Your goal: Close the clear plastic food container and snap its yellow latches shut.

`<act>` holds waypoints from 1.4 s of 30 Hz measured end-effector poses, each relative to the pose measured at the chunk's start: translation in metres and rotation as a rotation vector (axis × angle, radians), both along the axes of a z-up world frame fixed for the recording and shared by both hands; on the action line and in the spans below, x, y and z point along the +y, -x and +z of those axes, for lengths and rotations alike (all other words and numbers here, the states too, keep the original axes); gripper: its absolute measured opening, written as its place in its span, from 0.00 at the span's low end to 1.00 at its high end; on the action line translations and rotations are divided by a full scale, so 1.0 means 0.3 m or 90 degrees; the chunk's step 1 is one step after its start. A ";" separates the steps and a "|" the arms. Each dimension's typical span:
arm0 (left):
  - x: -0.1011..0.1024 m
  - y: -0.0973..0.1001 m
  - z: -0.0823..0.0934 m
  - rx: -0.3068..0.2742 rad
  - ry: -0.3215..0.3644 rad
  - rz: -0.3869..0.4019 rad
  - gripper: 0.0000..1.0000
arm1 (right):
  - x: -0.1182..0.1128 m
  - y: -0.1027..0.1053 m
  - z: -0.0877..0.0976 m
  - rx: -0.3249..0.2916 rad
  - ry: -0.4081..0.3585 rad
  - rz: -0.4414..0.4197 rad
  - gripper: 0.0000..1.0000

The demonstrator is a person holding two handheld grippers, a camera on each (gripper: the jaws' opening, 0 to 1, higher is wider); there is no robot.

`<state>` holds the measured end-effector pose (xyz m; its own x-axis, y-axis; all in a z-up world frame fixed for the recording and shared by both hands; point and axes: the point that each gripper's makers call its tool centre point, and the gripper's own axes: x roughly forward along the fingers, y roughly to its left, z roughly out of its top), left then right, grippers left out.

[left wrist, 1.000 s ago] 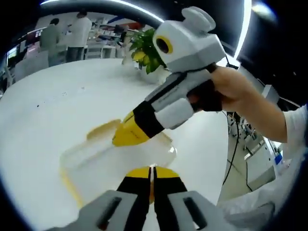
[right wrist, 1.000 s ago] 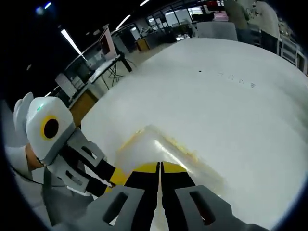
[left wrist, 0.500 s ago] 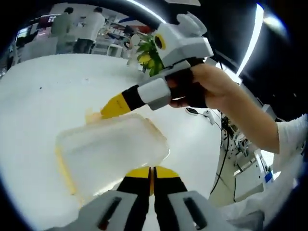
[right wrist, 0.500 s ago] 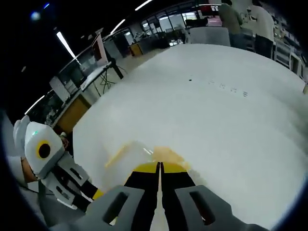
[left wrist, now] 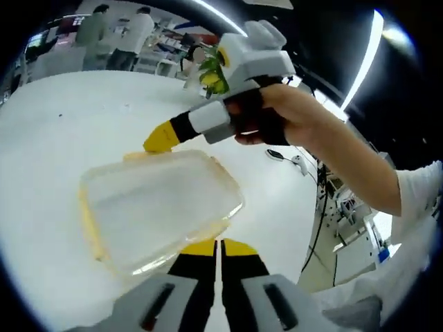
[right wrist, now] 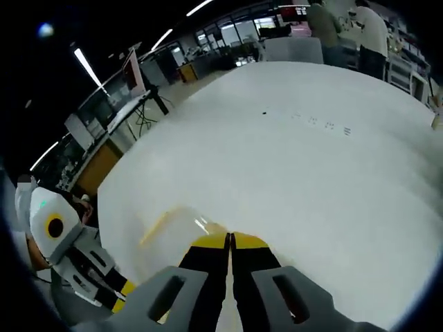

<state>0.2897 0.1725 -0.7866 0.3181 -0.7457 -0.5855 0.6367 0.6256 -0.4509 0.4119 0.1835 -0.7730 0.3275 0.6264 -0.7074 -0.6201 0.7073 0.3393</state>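
In the left gripper view, the white bench (left wrist: 62,138) stretches away to the left, with two people (left wrist: 118,41) standing at its far end. The clear plastic food container (left wrist: 156,204) lies on the bench in the middle of the picture, lid down on the base, with yellow trim showing along its left edge (left wrist: 88,228) and at its far corner. Just below it, the left gripper (left wrist: 219,254) has its yellow-and-black fingers pressed together with nothing between them, their tips at the container's near edge. Beyond the container, the right gripper (left wrist: 158,138) comes in from the right, held in a person's hand (left wrist: 284,121); its yellow tip sits at the container's far corner, and whether its fingers are together cannot be told from this angle. A green plant (left wrist: 211,69) stands behind it on the bench. At the far right there is a white sleeve (left wrist: 415,200).

In the right gripper view, the left gripper (right wrist: 123,289) shows at the lower left, its white body low beside the bench edge. The container (right wrist: 176,232) appears as a pale, blurred shape with a yellow streak just left of the right gripper (right wrist: 230,242), whose fingers are closed flat against each other and empty. The bare bench (right wrist: 311,159) runs up to the right, where two people (right wrist: 346,31) stand at the far end.
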 end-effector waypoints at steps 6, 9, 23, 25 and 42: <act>-0.015 0.001 0.004 0.006 0.007 -0.002 0.00 | -0.001 -0.002 0.002 -0.002 -0.003 -0.003 0.00; -0.022 -0.011 0.071 -0.026 0.023 -0.018 0.00 | -0.004 0.000 0.004 -0.002 0.002 0.004 0.00; -0.011 -0.084 0.147 -0.205 -0.121 -0.179 0.13 | 0.001 0.027 0.055 -0.058 0.082 0.157 0.00; -0.018 -0.084 0.142 -0.222 -0.139 -0.206 0.13 | 0.000 0.036 0.055 -0.061 0.099 0.181 0.02; -0.011 -0.109 0.101 -0.309 -0.282 -0.368 0.20 | 0.007 0.095 -0.004 -0.020 0.316 0.461 0.24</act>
<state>0.3223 0.1693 -0.7563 0.2491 -0.6037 -0.7573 0.9670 0.1982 0.1600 0.3833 0.1855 -0.7742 -0.0074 0.3102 -0.9506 -0.9778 0.1970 0.0719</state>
